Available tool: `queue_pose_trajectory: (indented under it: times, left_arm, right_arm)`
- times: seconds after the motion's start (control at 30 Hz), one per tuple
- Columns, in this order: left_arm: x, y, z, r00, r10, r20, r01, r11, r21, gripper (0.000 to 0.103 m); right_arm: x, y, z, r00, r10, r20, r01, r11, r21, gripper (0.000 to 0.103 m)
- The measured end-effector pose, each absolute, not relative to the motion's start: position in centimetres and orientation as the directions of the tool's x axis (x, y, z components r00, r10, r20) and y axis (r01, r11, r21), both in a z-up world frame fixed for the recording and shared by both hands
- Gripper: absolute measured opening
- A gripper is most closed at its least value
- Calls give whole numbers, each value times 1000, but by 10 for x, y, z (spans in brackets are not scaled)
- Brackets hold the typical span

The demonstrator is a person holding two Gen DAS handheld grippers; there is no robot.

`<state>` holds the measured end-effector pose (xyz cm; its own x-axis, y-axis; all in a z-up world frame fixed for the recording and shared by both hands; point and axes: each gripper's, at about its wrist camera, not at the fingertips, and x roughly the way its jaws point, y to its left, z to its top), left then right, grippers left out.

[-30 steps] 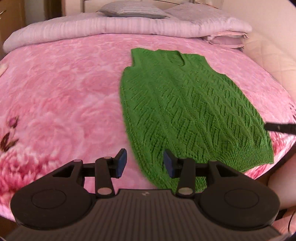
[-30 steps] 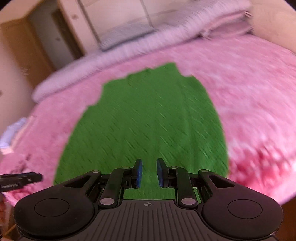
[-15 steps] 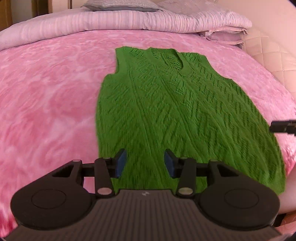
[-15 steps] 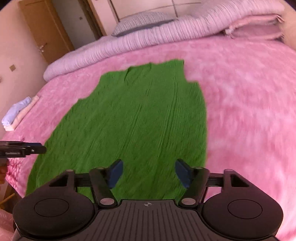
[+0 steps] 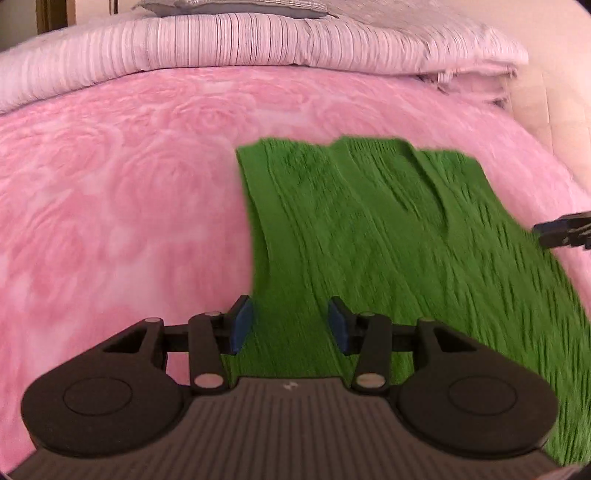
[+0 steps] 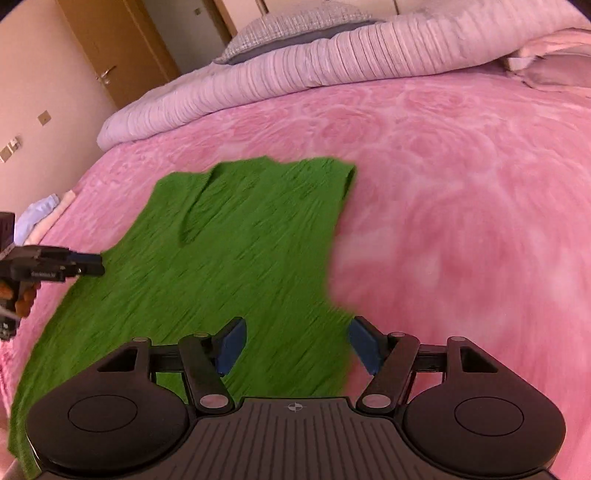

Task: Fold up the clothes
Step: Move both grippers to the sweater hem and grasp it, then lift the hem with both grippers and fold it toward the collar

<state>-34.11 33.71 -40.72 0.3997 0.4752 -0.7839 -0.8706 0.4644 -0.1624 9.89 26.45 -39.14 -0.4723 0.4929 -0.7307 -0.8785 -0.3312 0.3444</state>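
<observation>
On the left, the left gripper (image 5: 291,325) hovers over the left edge of the green knitted vest (image 5: 388,258), which lies flat, neck end away, on the pink bedspread (image 5: 110,206). Its jaws stand apart with nothing between them; the blue pads (image 5: 242,328) frame the vest's side edge from above, and I cannot tell whether they touch the knit. Beyond the vest, at the head of the bed, a rolled pale quilt (image 5: 221,40) runs across with a grey pillow (image 6: 295,33) on top.

Further right, the right gripper (image 6: 297,345) hangs over the vest's right edge, jaws spread wide and empty, having just been opening. One pad sits over the green, the other over the bedspread just beside it. In the right wrist view the left gripper shows at the far left with part of a hand (image 6: 22,295) behind it, and a small stack of folded laundry (image 6: 40,214) sits at the bed's far left edge.

The vest is not yet folded at all. Judging by the blur, both hands are moving quickly, and a hasty closing could catch the plush bedspread along with the knit, or only the top layer of the vest, so the lift would drag or split the layers. The open lacy knit looks stretchy; uneven pulls from the two sides would likely skew the fold line, and a pad corner might snag a loop
</observation>
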Motion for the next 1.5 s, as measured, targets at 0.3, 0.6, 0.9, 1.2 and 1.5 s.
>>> queue_pose_trajectory:
  times: [0.3, 0.6, 0.9, 1.2, 1.5]
  left_arm:
    - [-341, 444, -425, 506, 445, -739, -844, 433, -317, 44]
    - [-333, 480, -430, 581, 424, -695, -802, 442, -401, 19]
    - [-363, 398, -361, 675, 492, -550, -725, 583, -368, 6]
    - [-424, 195, -350, 698, 445, -561, -690, 627, -361, 11]
    - [-438, 73, -384, 606, 467, -644, -795, 326, -512, 26]
  right_arm:
    - [119, 390, -415, -563, 483, -671, -825, -269, 498, 66]
    - [97, 434, -414, -536, 473, -699, -844, -299, 445, 16]
    - [96, 363, -353, -573, 597, -562, -820, -419, 391, 7]
    - [93, 127, -307, -598, 601, -530, -798, -506, 327, 7]
    - [82, -38, -369, -431, 620, -656, -822, 29, 568, 26]
